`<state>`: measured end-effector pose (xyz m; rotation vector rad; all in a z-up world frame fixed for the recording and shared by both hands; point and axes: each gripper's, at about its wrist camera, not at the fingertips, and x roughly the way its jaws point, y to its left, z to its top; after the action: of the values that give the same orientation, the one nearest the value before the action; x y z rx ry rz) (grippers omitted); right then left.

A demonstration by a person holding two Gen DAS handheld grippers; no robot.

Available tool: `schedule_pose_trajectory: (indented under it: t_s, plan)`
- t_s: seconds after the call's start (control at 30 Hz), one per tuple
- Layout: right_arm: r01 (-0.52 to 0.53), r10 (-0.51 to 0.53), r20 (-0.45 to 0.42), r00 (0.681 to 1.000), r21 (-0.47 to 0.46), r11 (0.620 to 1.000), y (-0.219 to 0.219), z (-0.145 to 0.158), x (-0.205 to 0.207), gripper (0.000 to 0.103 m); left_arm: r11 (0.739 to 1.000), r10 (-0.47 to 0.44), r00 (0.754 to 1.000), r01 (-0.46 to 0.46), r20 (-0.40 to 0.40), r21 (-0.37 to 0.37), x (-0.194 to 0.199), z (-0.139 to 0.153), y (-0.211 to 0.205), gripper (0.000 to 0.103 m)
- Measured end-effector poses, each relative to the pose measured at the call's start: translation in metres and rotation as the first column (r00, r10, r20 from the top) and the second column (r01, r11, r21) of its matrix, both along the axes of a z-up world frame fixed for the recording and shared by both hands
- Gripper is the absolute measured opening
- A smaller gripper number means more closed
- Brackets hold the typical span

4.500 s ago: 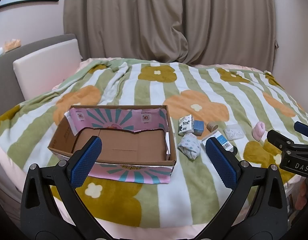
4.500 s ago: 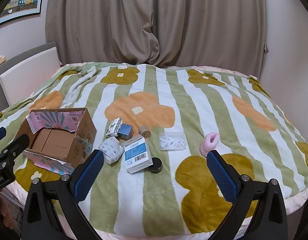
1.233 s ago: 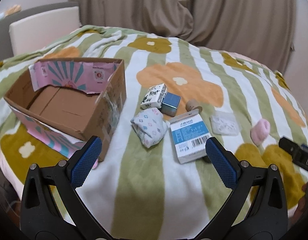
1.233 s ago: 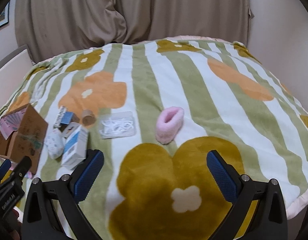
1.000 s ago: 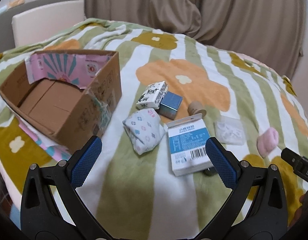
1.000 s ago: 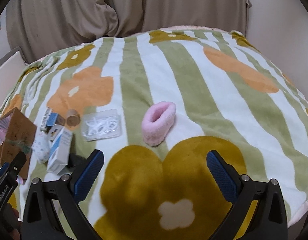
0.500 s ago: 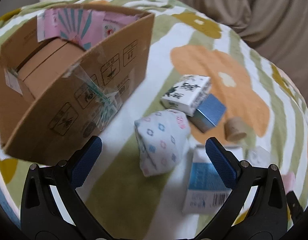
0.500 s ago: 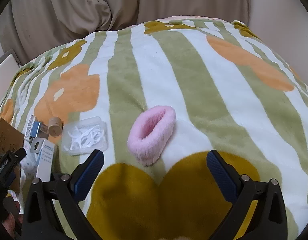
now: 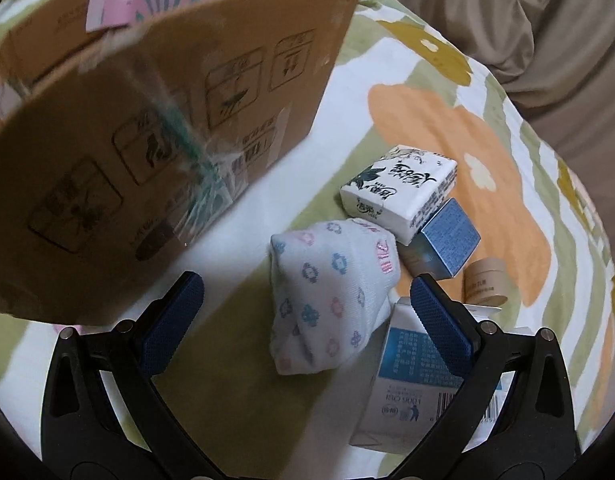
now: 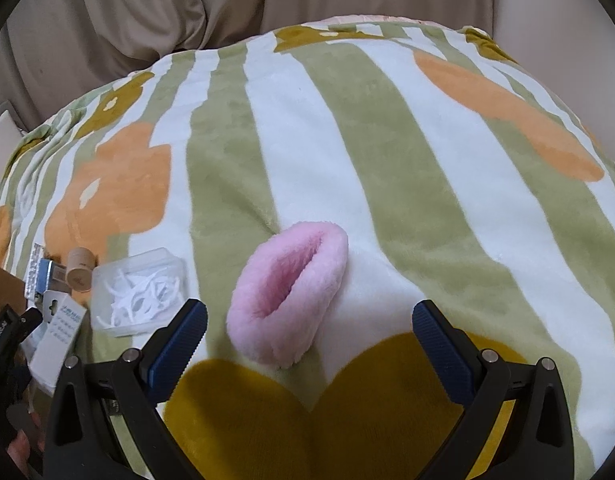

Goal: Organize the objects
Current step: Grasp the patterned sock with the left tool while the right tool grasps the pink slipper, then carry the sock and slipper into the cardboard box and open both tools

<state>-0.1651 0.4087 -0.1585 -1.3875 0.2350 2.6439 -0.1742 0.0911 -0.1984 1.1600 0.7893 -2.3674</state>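
The cardboard box (image 9: 155, 120) stands on the blanket (image 10: 307, 128), crowding the left gripper (image 9: 307, 312), whose jaws gape around the rolled sock (image 9: 331, 296). Closing carelessly could snag the carton (image 9: 411, 392) beside it. The right gripper (image 10: 307, 328), also wide open, faces the pink cuff (image 10: 287, 292) with free room around.

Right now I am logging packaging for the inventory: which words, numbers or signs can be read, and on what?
Cardboard box: handling pictograms; print beside them blurred.
Tissue pack: black brush-style characters, not legible.
White-and-blue carton: barcode, bin pictogram; text upside down, too small.
Small blue box: fine print, unreadable.
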Motion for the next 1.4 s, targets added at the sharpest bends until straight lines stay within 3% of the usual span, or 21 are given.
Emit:
schedule_pose_trajectory:
  t_s: [0.13, 0.4, 0.53, 0.6, 0.7, 1.07, 1.4]
  plan:
    - [-0.008, 0.008, 0.013, 1.0, -0.007, 1.0, 0.0, -0.005, -0.002, 0.096, 0.998, 0.034, 0.999, -0.033, -0.018, 0.049, 0.003, -0.003, -0.009, 0.094]
    - [-0.036, 0.036, 0.037, 0.999, 0.002, 0.999, -0.003, -0.012, -0.004, 0.062, 0.996, -0.003, 0.999, 0.006, -0.037, 0.087, 0.001, -0.003, -0.004, 0.059]
    - [-0.049, 0.049, 0.033, 0.998, 0.004, 0.999, -0.004, -0.013, -0.005, 0.046, 0.994, -0.023, 0.999, 0.028, -0.044, 0.101, 0.002, -0.002, -0.001, 0.048]
    - [-0.056, 0.056, 0.027, 0.998, -0.004, 0.998, -0.005, -0.012, -0.003, 0.033, 0.994, -0.028, 0.999, 0.033, -0.047, 0.101, 0.004, 0.0, 0.0, 0.047]
    - [-0.06, 0.06, 0.024, 0.998, 0.01, 0.998, -0.007, -0.01, -0.002, 0.028, 0.994, -0.033, 0.998, 0.039, -0.056, 0.105, 0.005, 0.003, -0.001, 0.046]
    - [-0.072, 0.072, -0.01, 0.997, -0.003, 0.997, -0.01, 0.009, 0.012, 0.028, 0.992, -0.081, 0.988, 0.094, -0.133, 0.09, 0.027, 0.03, 0.011, 0.045]
    - [-0.084, 0.086, -0.087, 0.993, 0.018, 0.996, -0.019, 0.053, 0.035, 0.028, 0.982, -0.137, 0.955, 0.166, -0.262, 0.09, 0.057, 0.081, 0.014, 0.045]
